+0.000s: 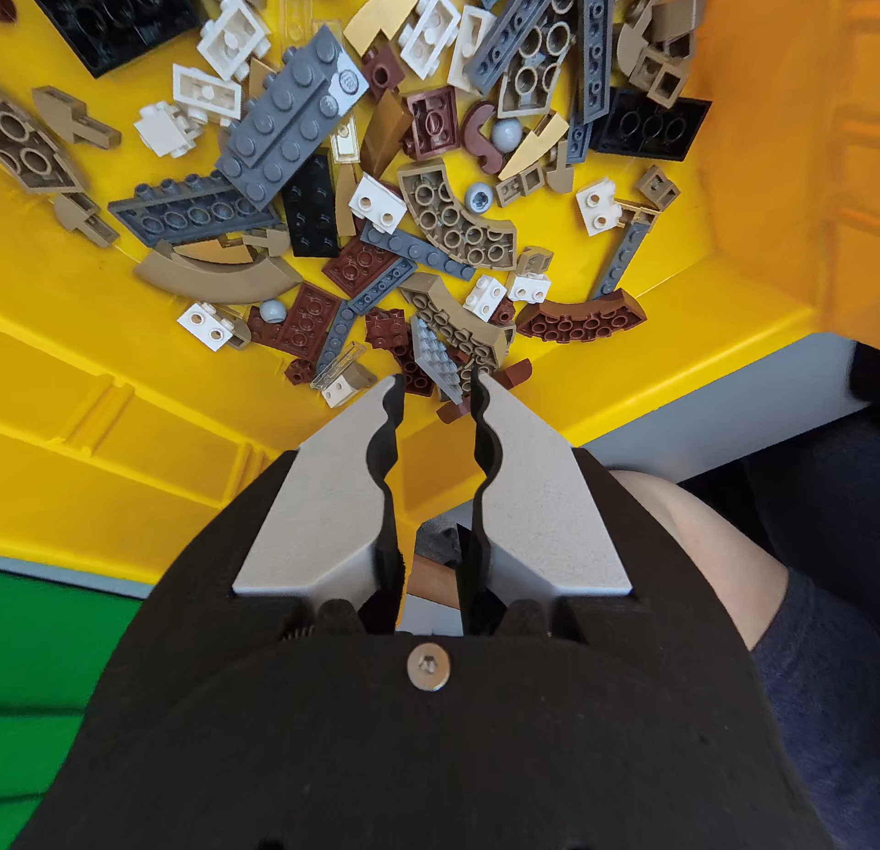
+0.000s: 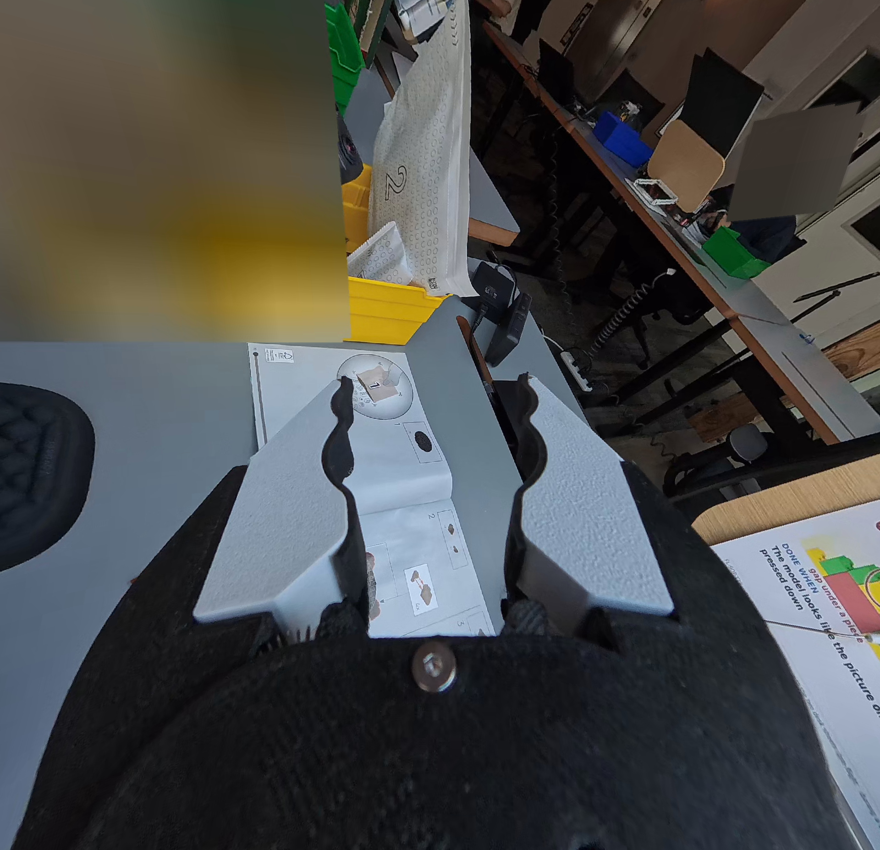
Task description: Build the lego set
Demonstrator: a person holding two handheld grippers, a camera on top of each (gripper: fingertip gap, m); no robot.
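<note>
Left gripper (image 1: 437, 382) over the near edge of a yellow bin (image 1: 143, 446), jaws slightly apart with nothing between them, tips just above a heap of loose lego pieces (image 1: 362, 198); among them a large grey studded plate (image 1: 290, 118), tan curved bricks (image 1: 457, 218), a reddish-brown arch (image 1: 581, 315), small white bricks (image 1: 378, 203) and black plates (image 1: 112, 13). Right gripper (image 2: 435, 384) well apart from the bin, jaws wide apart and empty, above an open instruction booklet (image 2: 405, 475) lying flat on a grey table (image 2: 166, 422); beyond it, white numbered bags (image 2: 424, 160) standing in another yellow bin (image 2: 385, 308); at the left edge a dark rounded studded piece (image 2: 38, 470) resting on the table.
</note>
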